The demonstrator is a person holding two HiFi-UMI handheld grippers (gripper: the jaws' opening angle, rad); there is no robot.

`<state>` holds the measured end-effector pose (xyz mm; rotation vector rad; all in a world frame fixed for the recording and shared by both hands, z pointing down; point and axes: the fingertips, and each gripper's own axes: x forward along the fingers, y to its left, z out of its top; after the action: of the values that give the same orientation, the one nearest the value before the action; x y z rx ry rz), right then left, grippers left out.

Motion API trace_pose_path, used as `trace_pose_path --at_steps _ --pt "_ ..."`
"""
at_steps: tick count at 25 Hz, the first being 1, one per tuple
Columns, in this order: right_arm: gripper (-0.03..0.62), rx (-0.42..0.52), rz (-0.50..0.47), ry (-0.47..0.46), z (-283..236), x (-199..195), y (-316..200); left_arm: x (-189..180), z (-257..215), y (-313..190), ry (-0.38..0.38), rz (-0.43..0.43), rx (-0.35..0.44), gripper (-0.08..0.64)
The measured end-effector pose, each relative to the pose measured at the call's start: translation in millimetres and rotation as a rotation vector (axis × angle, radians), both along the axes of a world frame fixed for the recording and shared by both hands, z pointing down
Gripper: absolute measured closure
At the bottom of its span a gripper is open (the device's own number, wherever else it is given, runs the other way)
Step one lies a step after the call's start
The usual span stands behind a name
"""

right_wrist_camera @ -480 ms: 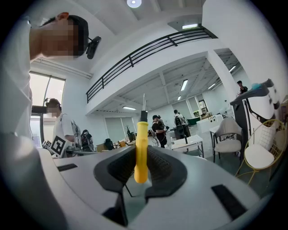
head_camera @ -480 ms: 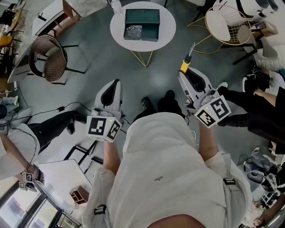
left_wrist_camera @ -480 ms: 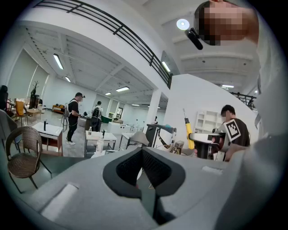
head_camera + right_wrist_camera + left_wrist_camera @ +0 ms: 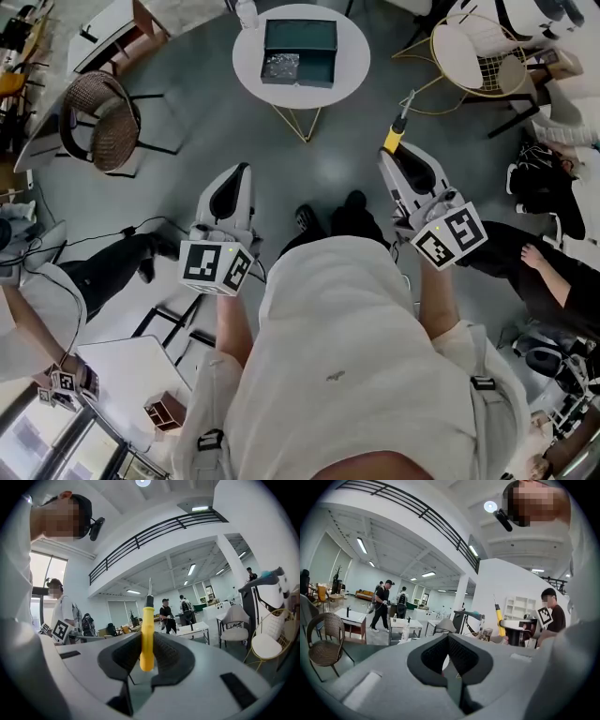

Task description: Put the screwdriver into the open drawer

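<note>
A yellow-handled screwdriver (image 4: 393, 137) sticks up out of my right gripper (image 4: 387, 157), tip pointing toward the round white table (image 4: 352, 58). In the right gripper view the jaws are shut on the yellow handle (image 4: 147, 637), metal shaft upward. On the table stands a dark green drawer box (image 4: 300, 36) with its drawer (image 4: 314, 68) pulled open toward me; a crinkly silver thing (image 4: 279, 66) lies in it. My left gripper (image 4: 244, 174) hangs at the left over the floor, shut with nothing in it (image 4: 449, 654). The left gripper view also shows the screwdriver (image 4: 499, 618).
A wicker chair (image 4: 97, 120) stands at the left, a gold wire chair (image 4: 480, 49) at the upper right. Seated people are at the right (image 4: 548, 267) and lower left (image 4: 66, 286). A small white table (image 4: 127, 373) sits behind me. Grey floor lies between me and the round table.
Both grippers have barely moved; the left one has sunk slightly. The seated person at the right has shifted their legs and hand.
</note>
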<state>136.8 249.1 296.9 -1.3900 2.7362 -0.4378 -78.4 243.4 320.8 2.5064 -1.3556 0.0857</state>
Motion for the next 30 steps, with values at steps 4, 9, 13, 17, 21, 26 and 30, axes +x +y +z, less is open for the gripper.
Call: trace_pose_path --at_steps 4,9,13,17,21,26,30 --pt "0.509 -0.007 0.019 -0.049 -3 2 2 -2 -2 2 0.000 0.003 0.000 0.551" --pt "0.509 -0.014 0.039 -0.029 -3 4 8 1 2 2 -0.003 0.026 -0.008 0.551" --pt "0.509 -0.055 0.061 -0.054 7 11 12 7 9 2 -0.005 0.045 -0.028 0.551" --pt "0.509 -0.075 0.068 -0.041 13 18 11 15 19 -3 0.002 0.054 -0.054 0.551" --pt "0.509 -0.084 0.068 -0.047 15 23 1 23 19 -11 -0.015 0.071 -0.054 0.551" --pt "0.509 -0.086 0.046 -0.046 17 24 -18 22 16 -25 -0.024 0.049 -0.056 0.551" --pt "0.509 -0.076 0.038 -0.044 15 30 -39 24 15 -39 -0.033 0.032 -0.061 0.551"
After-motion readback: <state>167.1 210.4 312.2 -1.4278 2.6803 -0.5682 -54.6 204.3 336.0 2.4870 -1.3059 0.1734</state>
